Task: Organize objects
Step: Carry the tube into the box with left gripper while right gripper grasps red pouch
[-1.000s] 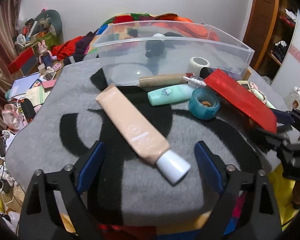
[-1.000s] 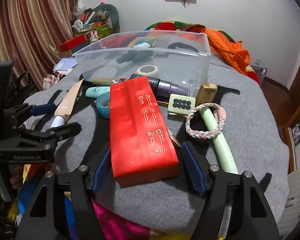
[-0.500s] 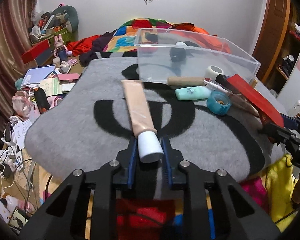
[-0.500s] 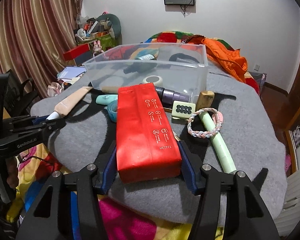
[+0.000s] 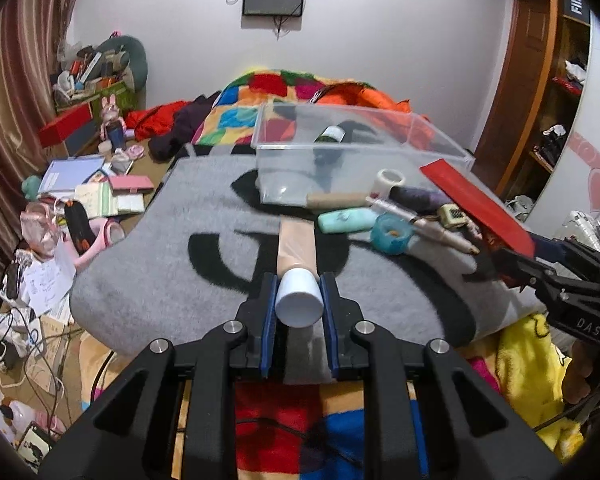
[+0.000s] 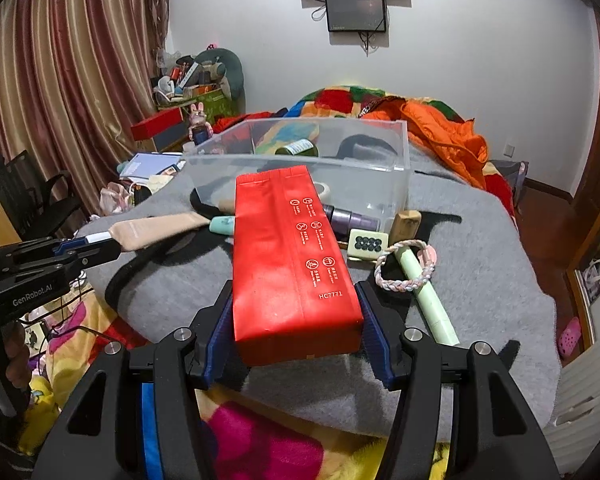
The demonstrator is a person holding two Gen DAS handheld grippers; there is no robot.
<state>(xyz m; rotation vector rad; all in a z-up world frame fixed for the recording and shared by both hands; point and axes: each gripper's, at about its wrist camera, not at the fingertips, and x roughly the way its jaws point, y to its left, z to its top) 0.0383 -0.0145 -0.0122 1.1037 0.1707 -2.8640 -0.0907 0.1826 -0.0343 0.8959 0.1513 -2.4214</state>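
A: Left wrist view. The left tongs are clamped on the white cap of the tube, blue pads pressed to both sides of it. The tube's long axis runs straight ahead from the tongs toward the bin, which sits beyond it on the grey blanket.

B: So the bin is dead ahead of that tube?

A: Ahead and slightly right, on my reading. The tube's far end points just short of the bin's near wall, with a teal tape roll and a mint tube lying right of that line, near the bin.

B: Right wrist view?

A: The right tongs stand about half open, gripping the near end of the red pack across its width, pads against both edges. The pack's long axis also points at the bin, its far end overlapping the near wall in this view. The left tongs appear left of the bin, holding the tube level.

B: Which is nearer the bin?

A: Judging by these views, the pack's tip. A pale green stick threaded through a braided ring lies right of the pack, before the bin.
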